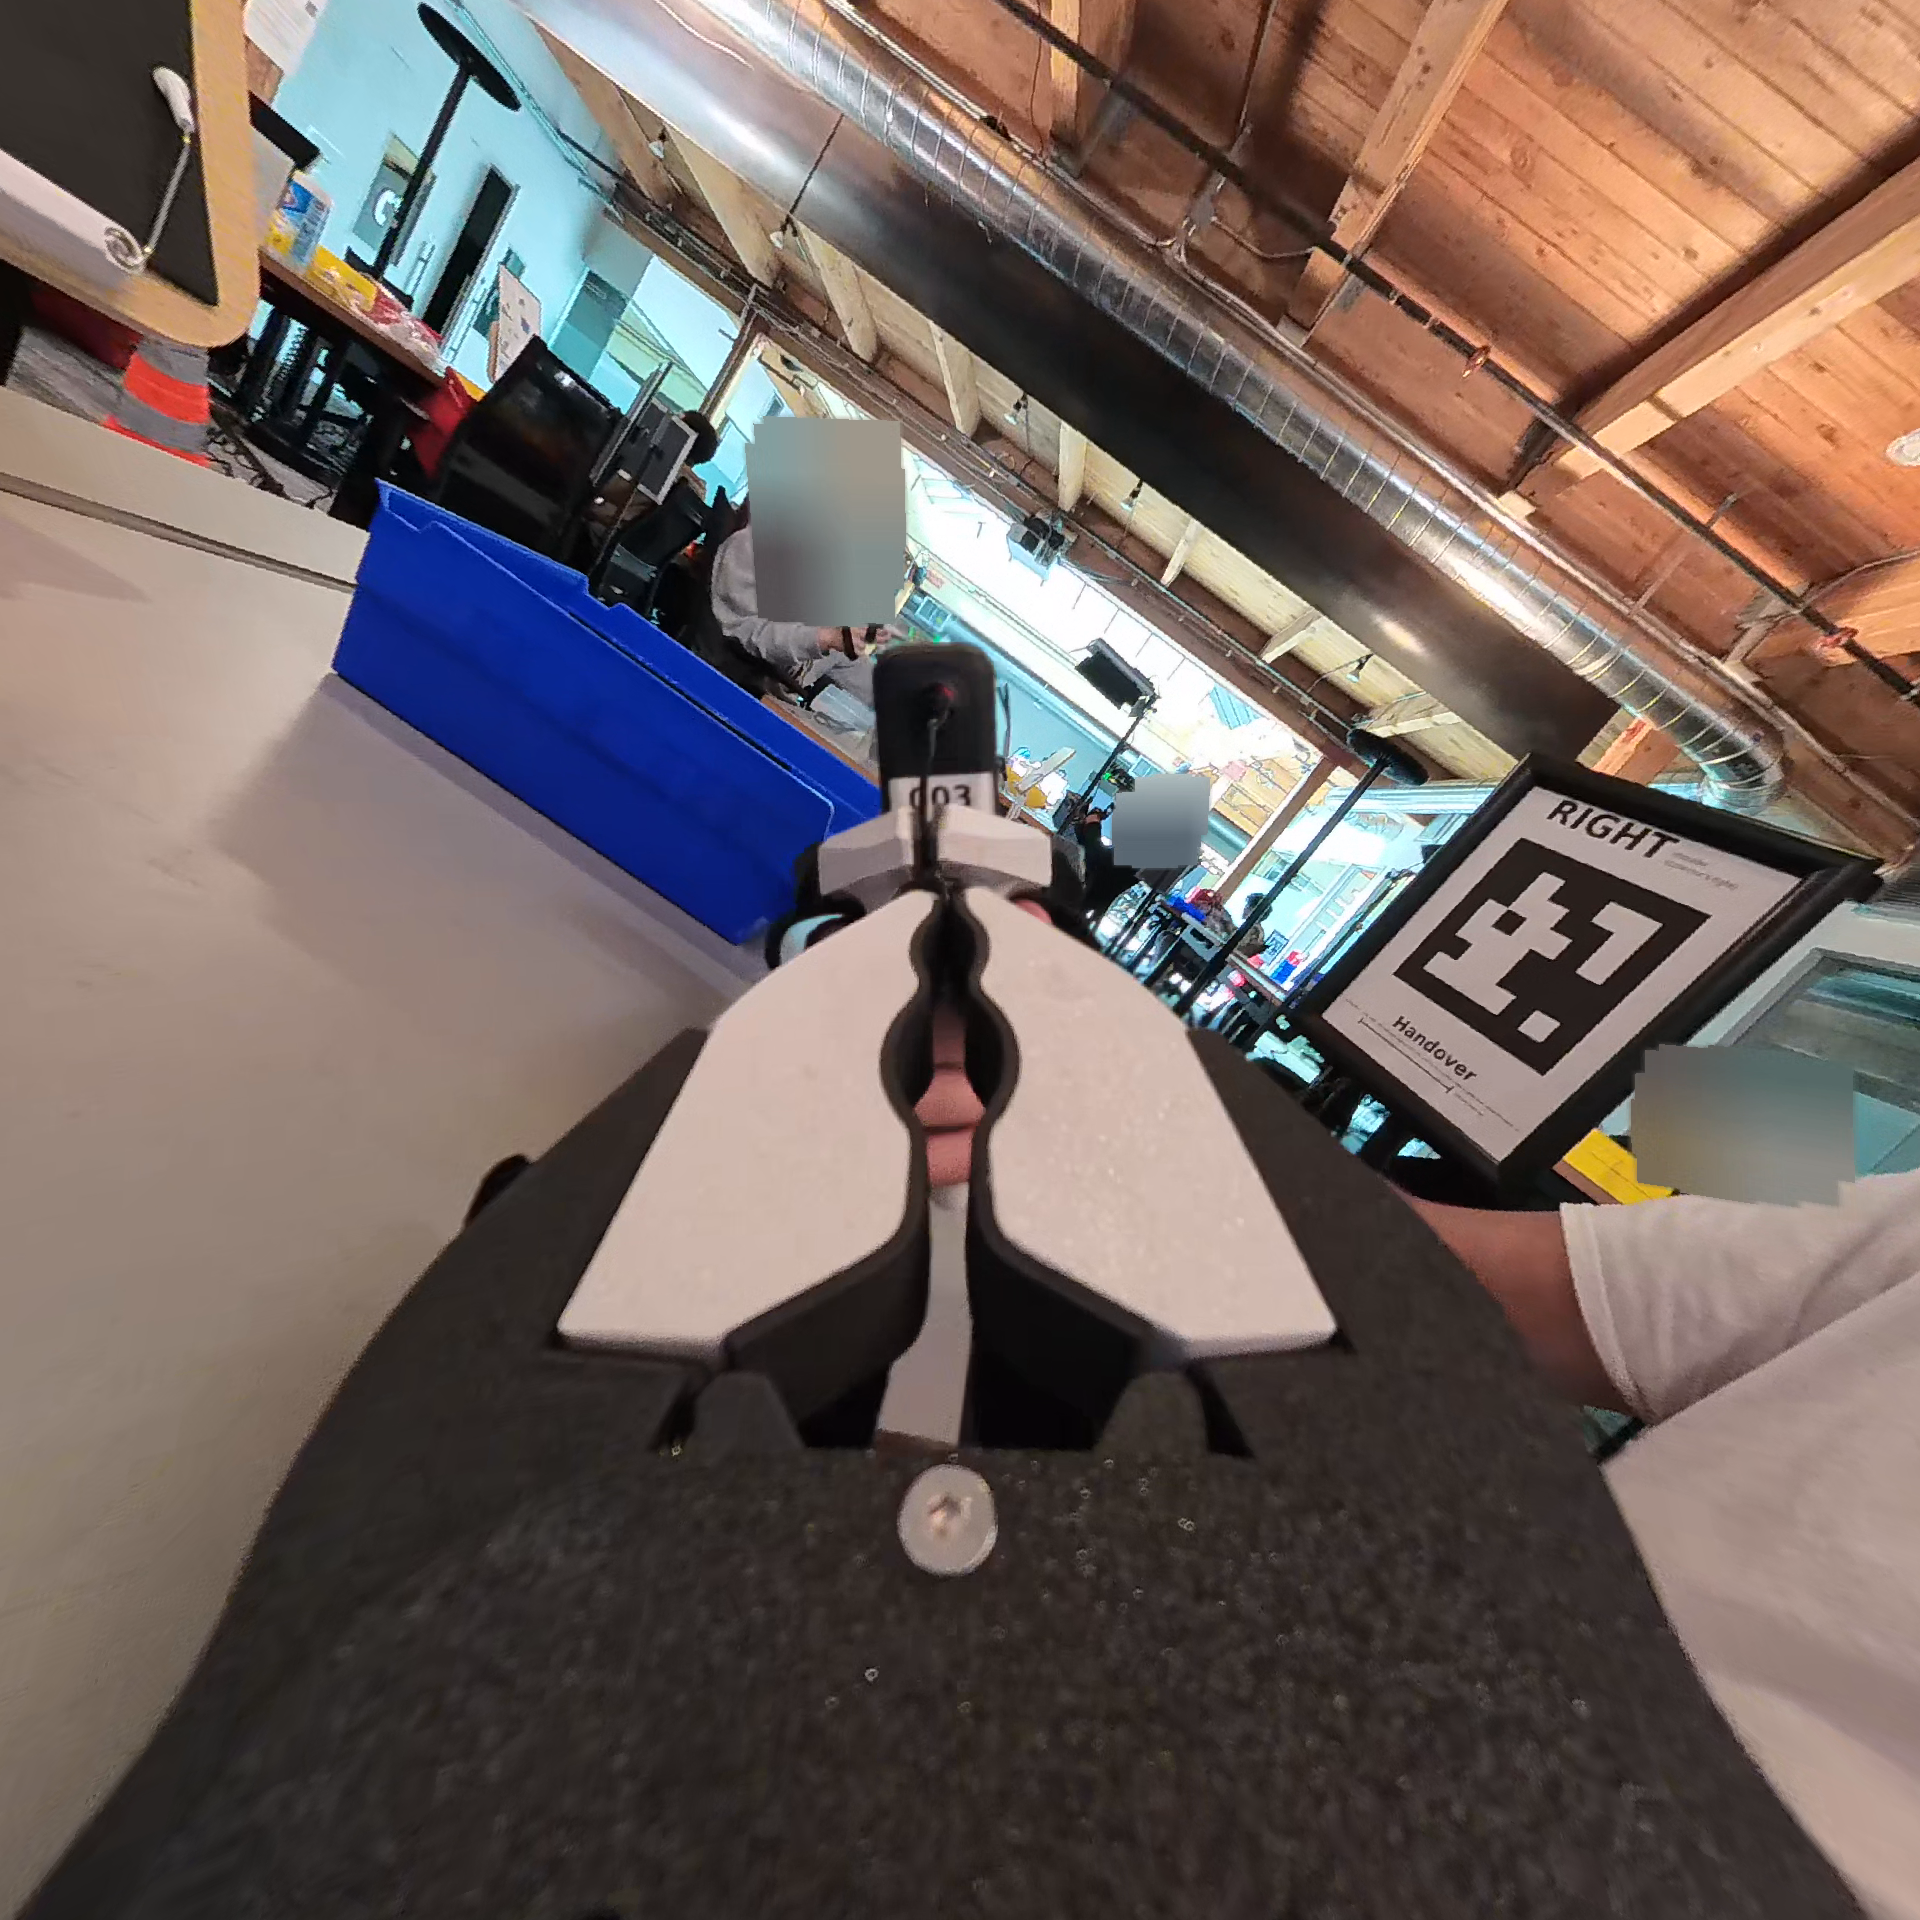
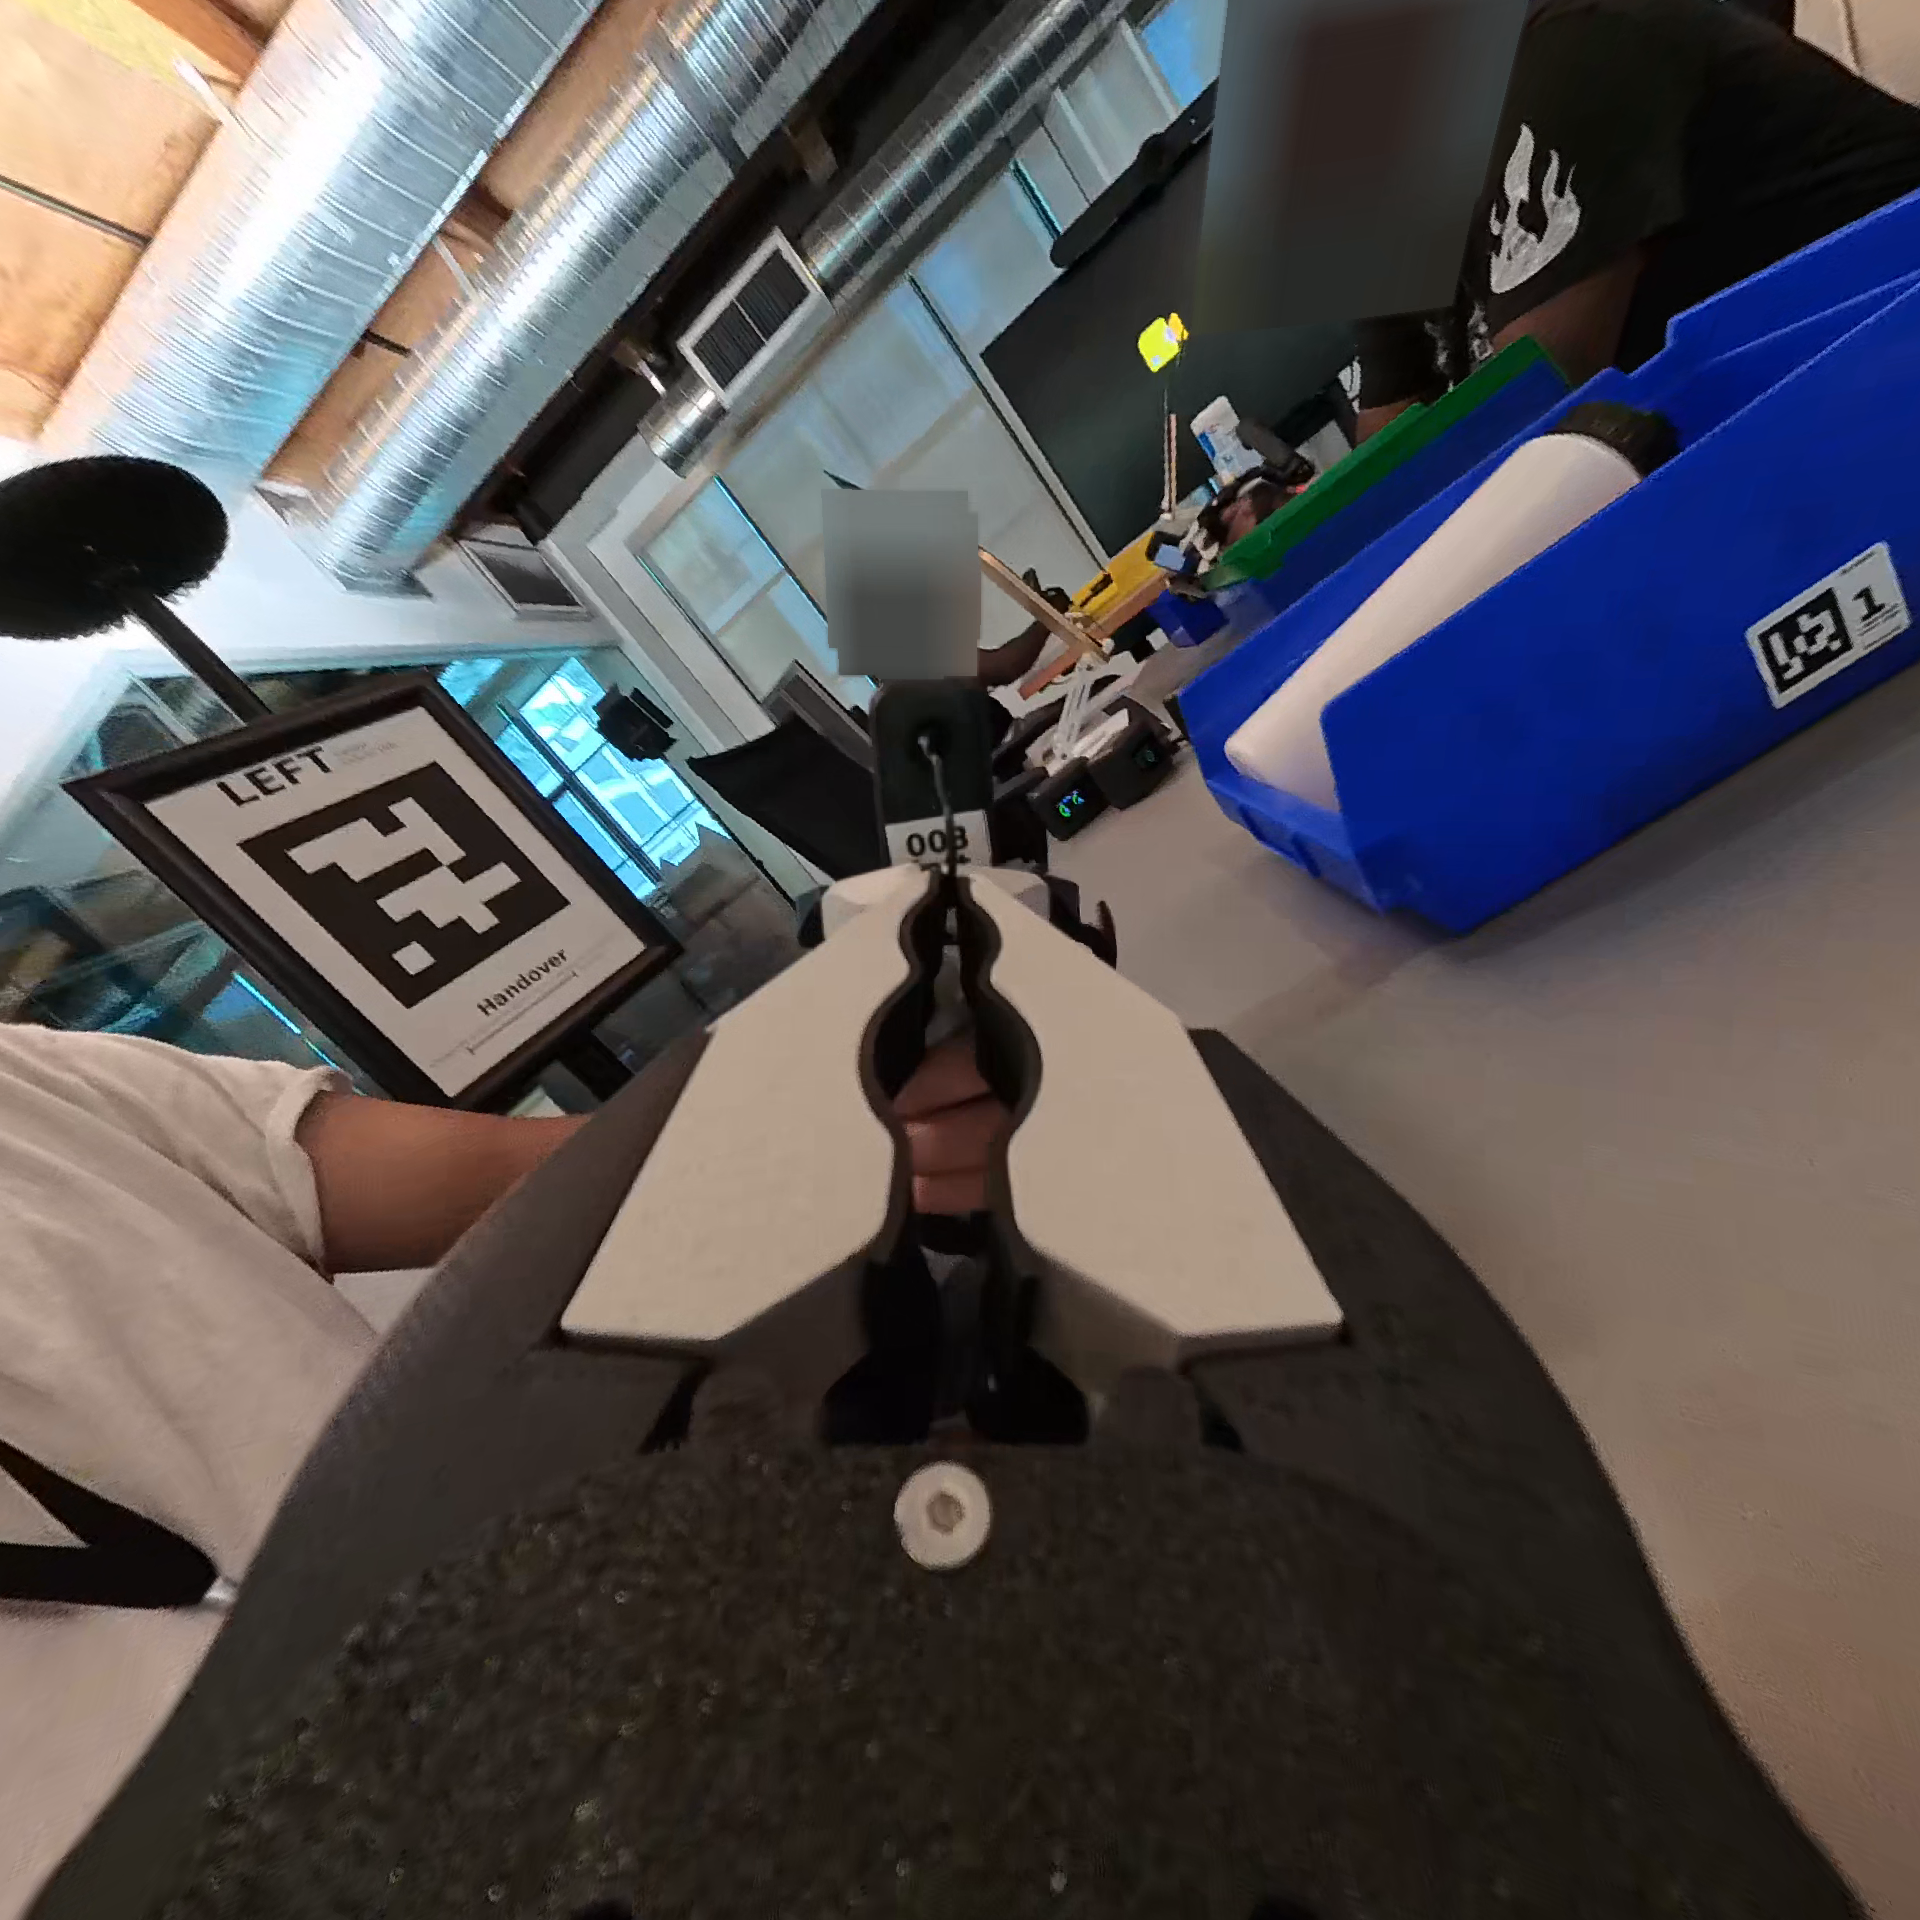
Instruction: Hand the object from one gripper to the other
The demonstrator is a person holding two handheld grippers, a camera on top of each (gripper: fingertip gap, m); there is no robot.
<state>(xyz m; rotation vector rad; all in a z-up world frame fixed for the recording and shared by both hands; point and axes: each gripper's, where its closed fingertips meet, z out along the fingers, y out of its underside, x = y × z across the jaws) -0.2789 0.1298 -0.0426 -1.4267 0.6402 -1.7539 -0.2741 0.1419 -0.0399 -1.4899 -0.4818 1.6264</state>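
My left gripper (image 1: 940, 906) and my right gripper (image 2: 940, 885) point straight at each other, tip to tip, above the grey table (image 2: 1507, 1143). Both have their jaws closed, and I see nothing clearly held between them. The right gripper (image 1: 935, 844) faces me in the left wrist view, with its black camera (image 1: 935, 717) above it. The left gripper (image 2: 938, 871) faces me in the right wrist view. A white bottle with a black cap (image 2: 1455, 582) lies in a blue bin (image 2: 1558, 727) on the table to the right.
The blue bin also shows in the left wrist view (image 1: 582, 686) on the table (image 1: 208, 935). Framed marker signs stand behind each gripper (image 1: 1558, 956) (image 2: 405, 873). The holder's arms in white sleeves (image 1: 1507, 1299) (image 2: 436, 1174) reach in. Other people sit at benches behind. My left and right fingertips are right by each other.
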